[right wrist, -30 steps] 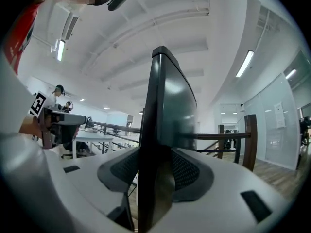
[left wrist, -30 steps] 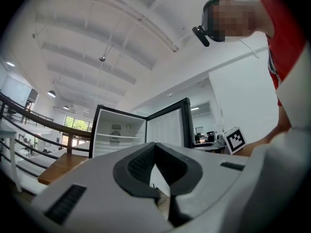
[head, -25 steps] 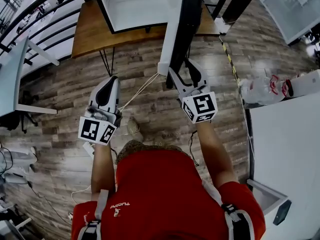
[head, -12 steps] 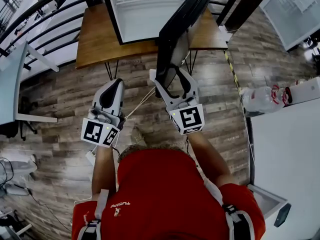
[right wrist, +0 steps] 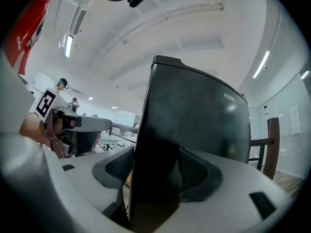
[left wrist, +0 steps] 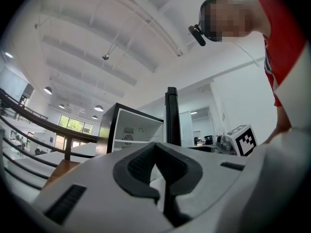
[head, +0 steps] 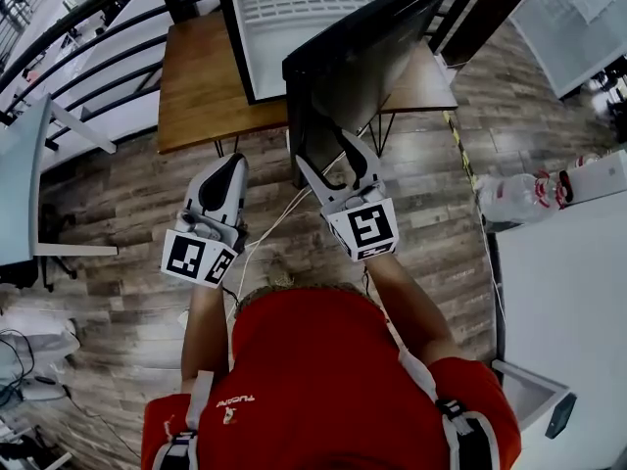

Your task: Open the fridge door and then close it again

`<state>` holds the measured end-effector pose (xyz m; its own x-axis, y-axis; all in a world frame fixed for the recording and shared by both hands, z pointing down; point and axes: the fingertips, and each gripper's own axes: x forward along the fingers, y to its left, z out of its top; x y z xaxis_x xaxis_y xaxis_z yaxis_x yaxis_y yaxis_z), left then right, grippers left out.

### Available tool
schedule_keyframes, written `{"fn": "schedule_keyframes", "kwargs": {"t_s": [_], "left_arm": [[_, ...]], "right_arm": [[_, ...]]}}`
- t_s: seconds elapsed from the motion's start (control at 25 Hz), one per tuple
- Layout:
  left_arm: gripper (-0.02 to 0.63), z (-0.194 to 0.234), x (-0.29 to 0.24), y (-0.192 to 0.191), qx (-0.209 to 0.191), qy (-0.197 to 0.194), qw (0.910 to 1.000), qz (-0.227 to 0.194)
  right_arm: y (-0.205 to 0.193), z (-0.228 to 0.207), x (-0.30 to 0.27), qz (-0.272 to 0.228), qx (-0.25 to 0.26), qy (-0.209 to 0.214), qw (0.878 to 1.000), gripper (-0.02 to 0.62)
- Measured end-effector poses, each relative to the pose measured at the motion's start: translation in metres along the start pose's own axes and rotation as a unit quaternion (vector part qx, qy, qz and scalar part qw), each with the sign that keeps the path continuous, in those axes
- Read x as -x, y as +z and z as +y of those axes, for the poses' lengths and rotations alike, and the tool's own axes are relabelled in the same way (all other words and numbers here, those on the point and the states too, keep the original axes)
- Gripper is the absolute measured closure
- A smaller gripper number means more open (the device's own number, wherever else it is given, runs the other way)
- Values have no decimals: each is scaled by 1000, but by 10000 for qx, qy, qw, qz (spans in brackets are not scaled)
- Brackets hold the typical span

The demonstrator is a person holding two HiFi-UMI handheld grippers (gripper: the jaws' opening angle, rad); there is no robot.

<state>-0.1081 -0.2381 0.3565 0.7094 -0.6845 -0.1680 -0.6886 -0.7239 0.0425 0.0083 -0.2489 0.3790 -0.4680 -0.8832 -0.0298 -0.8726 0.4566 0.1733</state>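
the black glossy fridge door (head: 364, 55) has swung partway back toward the white-lined black fridge (head: 294, 23) on the brown wooden table (head: 196, 76), so closing is under way. my right tongs (head: 330, 158) have just spread, released, with the door's free edge standing between them. my left tongs (head: 227, 169) are clenched empty, beside the door's arc and, i judge, clear of it.

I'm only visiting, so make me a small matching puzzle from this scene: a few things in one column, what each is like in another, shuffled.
Things:
1 door
2 left hand-held gripper
3 right hand-held gripper
4 table

States:
A brown wood, under the fridge
B jaws shut, empty
C black, swung open
D jaws apart around the door's edge

Pairs: 1-C, 2-B, 3-D, 4-A.

The right hand-held gripper's jaws have just been opening, with the door's edge between them.
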Motion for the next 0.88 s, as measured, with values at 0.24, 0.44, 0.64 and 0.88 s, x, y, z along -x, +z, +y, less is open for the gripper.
{"fn": "schedule_keyframes", "kwargs": {"t_s": [0.24, 0.44, 0.64, 0.88], "left_arm": [[597, 34, -4, -1, 39, -146, 9999, -13], [597, 50, -12, 1, -31, -350, 9994, -6], [597, 57, -24, -4, 8, -359, 9994, 24], [597, 60, -40, -2, 88, -251, 9996, 49]], "right_arm": [[4, -2, -39, -134, -38, -64, 9999, 310], [10, -14, -68, -262, 59, -253, 9993, 354], [10, -30, -91, -271, 78, -307, 9991, 417], [7, -43, -119, -158, 83, -203, 9996, 463]]}}
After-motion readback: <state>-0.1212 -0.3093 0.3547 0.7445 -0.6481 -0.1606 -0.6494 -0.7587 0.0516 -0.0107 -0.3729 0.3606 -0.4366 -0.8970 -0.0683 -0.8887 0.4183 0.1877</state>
